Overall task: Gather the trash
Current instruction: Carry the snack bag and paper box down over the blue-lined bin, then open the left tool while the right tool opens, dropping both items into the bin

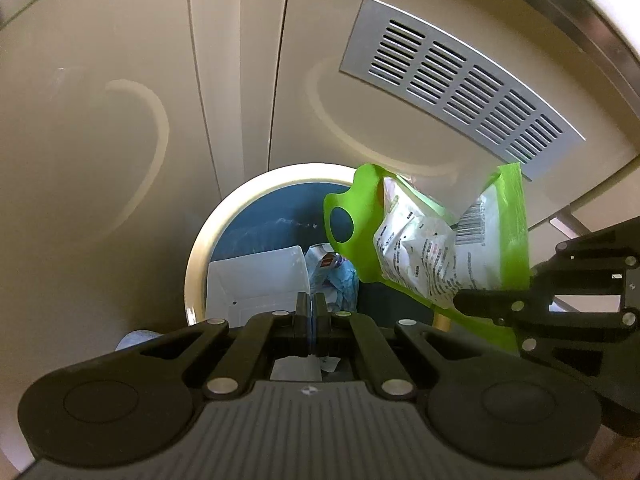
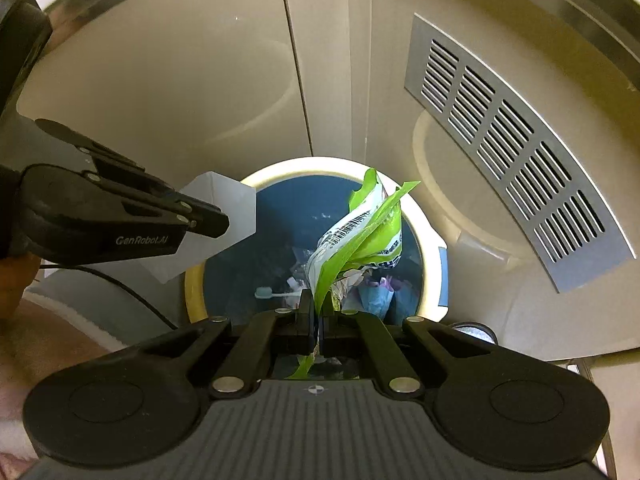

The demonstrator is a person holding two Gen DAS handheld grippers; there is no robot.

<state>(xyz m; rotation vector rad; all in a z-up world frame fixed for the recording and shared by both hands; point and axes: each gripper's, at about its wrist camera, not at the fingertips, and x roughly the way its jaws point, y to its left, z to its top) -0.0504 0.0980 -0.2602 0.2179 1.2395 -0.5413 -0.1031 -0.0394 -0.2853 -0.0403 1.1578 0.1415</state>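
Right tool clamping green wrapper

Round bin: cream rim, blue liner, open, already holding toothbrush and crumpled wrappers. Translucent white plastic tray: tilted, above bin's left rim. Green-and-white wrapper: crumpled, barcode showing, hanging above bin's right half.

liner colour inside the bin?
Dark blue liner inside the cream-rimmed bin; it shows best in the right wrist view.
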